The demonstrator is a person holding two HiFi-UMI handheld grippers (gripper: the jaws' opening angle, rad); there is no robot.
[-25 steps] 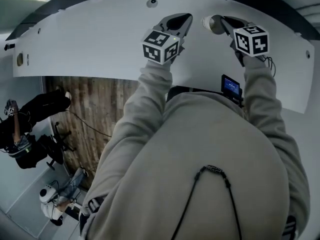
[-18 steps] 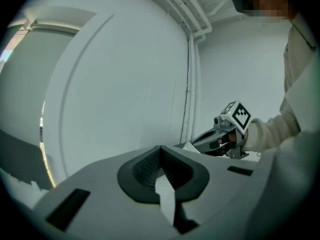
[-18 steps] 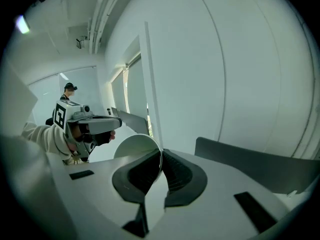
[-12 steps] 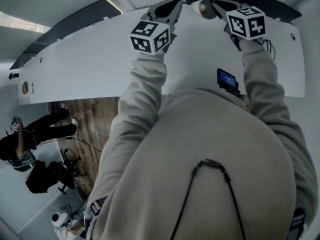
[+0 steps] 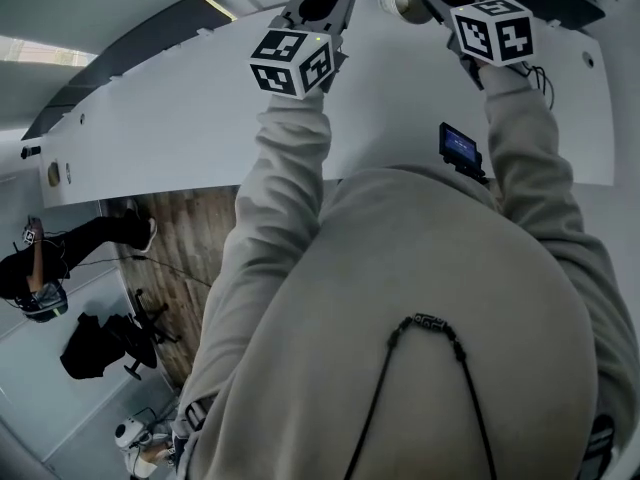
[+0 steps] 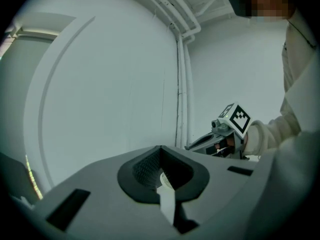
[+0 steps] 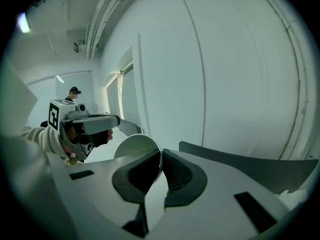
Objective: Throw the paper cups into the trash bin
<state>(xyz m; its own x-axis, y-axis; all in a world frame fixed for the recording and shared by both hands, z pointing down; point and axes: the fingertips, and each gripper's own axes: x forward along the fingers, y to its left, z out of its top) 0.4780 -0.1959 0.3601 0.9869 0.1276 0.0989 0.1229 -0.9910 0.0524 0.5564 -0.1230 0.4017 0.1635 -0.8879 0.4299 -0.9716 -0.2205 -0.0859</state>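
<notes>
- White paper cup [image 7: 132,146] is pinched in the jaws of the right gripper [image 7: 161,156], its open mouth turned toward the side where the left gripper [image 7: 122,123] is.
- Right jaws stand narrow, closed on the cup's thin wall at the rim.
- From the head view, the cup is up in the air over the far edge of the long white bench [image 5: 150,118] and does not touch it.
- Left gripper's jaws are pressed together in its own view. A thin pale sliver shows in the seam between the pads, too small to identify.
- Both grippers are raised side by side, near each other but apart, at the ends of beige hoodie sleeves [image 5: 285,188].
- A small device with a blue screen [image 5: 460,146] shows just beside the right forearm.
- Wooden floor [image 5: 180,238] shows below the bench's near edge, with another person in dark clothes [image 5: 50,268] at the left.
- Plain white wall [image 6: 100,84] and upright pipes [image 6: 181,84] fill the space ahead of the grippers.
</notes>
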